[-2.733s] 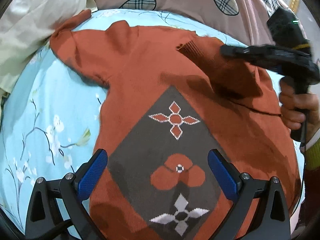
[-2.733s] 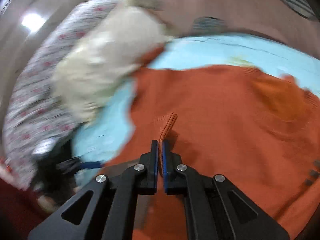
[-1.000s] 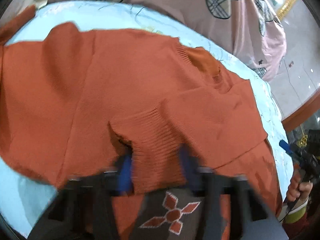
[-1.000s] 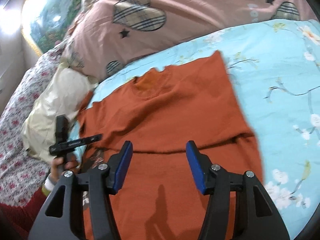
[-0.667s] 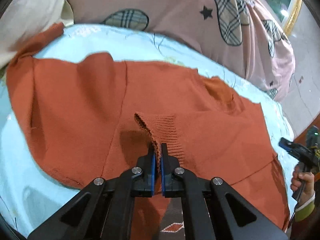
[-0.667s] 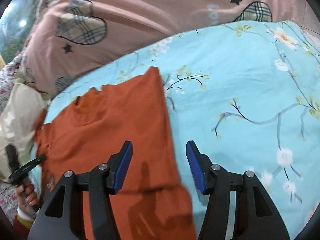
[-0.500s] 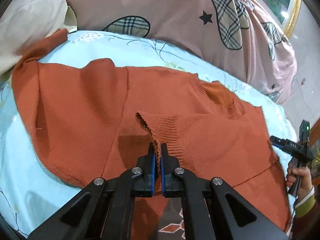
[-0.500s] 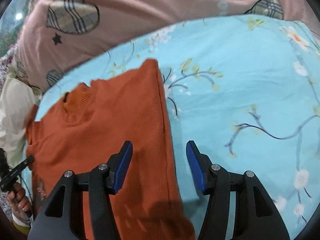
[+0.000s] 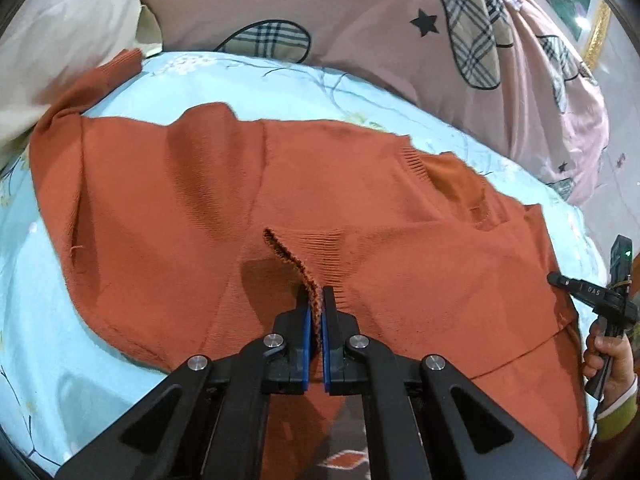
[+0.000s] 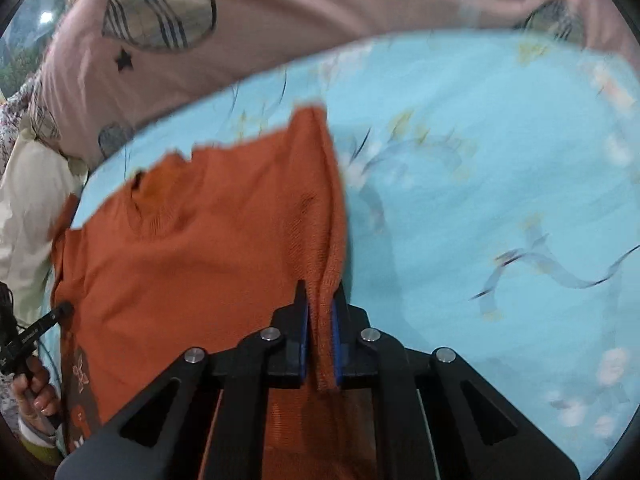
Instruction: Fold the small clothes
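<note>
— Across the blue floral bedsheet (image 9: 248, 80), what lay there, and how much of it was folded?

— An orange sweater (image 9: 160, 208) was spread front-up below the pink pillow (image 9: 360, 12), collar toward that pillow. One sleeve was laid across the chest, below the collar; the other sleeve (image 9: 92, 88) ran off toward a cream pillow (image 9: 60, 32) beside the pink one, unfolded. I judged it an early stage: one sleeve in, the sides and the hem-to-collar fold left to do.

— And the grippers?

— The left gripper (image 9: 316, 312) was clenched on the ribbed cuff (image 9: 308, 256) of the folded sleeve, lifting it slightly off the chest, below the collar. The right gripper (image 10: 320, 320) was clamped on the sweater's side edge, on the side away from the cream pillow, with bare sheet just beside it. That view was blurred, so which part of the edge it held, I couldn't tell.

— What remained, then?

— Probably setting the cuff down flat, bringing the held edge inward, then the far sleeve.
</note>
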Demonstrator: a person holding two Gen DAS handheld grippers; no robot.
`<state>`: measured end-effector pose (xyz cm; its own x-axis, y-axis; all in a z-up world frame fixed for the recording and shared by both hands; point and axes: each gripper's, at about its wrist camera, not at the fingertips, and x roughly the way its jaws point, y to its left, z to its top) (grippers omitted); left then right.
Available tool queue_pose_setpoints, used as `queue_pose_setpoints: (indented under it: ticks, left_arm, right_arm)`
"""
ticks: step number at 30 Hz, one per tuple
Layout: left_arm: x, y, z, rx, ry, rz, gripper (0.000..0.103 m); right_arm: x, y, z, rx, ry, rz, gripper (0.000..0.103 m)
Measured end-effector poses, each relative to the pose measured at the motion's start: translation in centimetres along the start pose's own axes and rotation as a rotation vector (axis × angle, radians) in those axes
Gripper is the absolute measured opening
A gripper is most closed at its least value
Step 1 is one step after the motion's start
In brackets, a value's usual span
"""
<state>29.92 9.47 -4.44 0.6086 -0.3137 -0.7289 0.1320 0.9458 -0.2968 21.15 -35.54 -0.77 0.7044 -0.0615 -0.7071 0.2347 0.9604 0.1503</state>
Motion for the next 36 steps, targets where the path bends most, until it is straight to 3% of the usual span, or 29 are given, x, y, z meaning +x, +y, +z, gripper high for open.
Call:
queue_pose_setpoints:
  ticks: [2, 4, 7, 10, 12, 14, 15, 17, 19, 21, 26, 28, 31, 36]
  left_arm:
    - [0.0, -1.0, 0.0, 0.023, -0.003, -0.031, 0.003]
    - [0.6, -1.8, -0.1, 0.063, 0.008, -0.011, 0.003]
    - [2.2, -1.2, -0.2, 0.040, 0.046, 0.006, 0.003]
    - [2.3, -0.3, 0.0, 0.004, 0.053, -0.031, 0.003]
    - [2.3, -0.2, -0.1, 0.008, 0.054, -0.033, 0.003]
    - [2.4, -0.4, -0.1, 0.015, 0.059, -0.021, 0.004]
    - [2.2, -0.4, -0.2, 0.019, 0.058, -0.017, 0.004]
    - [1.6, -0.3, -0.4, 0.021, 0.053, -0.011, 0.006]
    - [0.4, 0.6, -0.8, 0.022, 0.047, 0.002, 0.009]
    - [-1.1, 1.8, -0.9, 0.029, 0.028, 0.047, 0.009]
    - [-3.4, 6.2, 1.1, -0.025, -0.020, 0.152, 0.014]
    - [-3.6, 7.6, 2.8, -0.024, -0.034, 0.229, 0.033]
    - [-3.2, 10.2, 5.8, -0.041, -0.055, 0.309, 0.054]
    - [0.5, 14.6, 10.1, -0.050, -0.020, 0.460, 0.056]
  right_arm:
    - [-0.9, -0.9, 0.4, 0.030, -0.024, 0.001, 0.010]
    - [0.1, -1.5, 0.1, 0.045, 0.012, -0.012, 0.010]
    - [1.4, -2.2, -0.5, 0.079, 0.057, -0.056, 0.015]
    - [-1.8, -0.2, -0.9, 0.054, -0.059, -0.155, 0.020]
    - [-2.8, 2.0, -1.4, -0.006, -0.082, -0.065, 0.023]
    - [-2.1, 3.8, -2.3, -0.065, -0.028, 0.003, 0.028]
    - [-1.2, 4.1, -2.6, -0.074, 0.012, 0.002, 0.028]
    - [0.2, 2.4, -3.3, -0.032, 0.057, -0.115, 0.023]
    - [-0.8, 0.1, -3.7, 0.094, 0.026, -0.051, 0.023]
    - [-2.6, -0.3, -4.1, 0.142, 0.005, -0.024, 0.027]
    - [-6.7, 3.1, -5.9, 0.073, -0.026, 0.125, 0.041]
    - [-7.5, 5.0, -7.1, 0.027, -0.016, 0.172, 0.042]
    - [-7.9, 6.8, -9.0, -0.005, 0.007, 0.234, 0.044]
    - [-6.9, 8.3, -10.7, 0.008, 0.057, 0.282, 0.044]
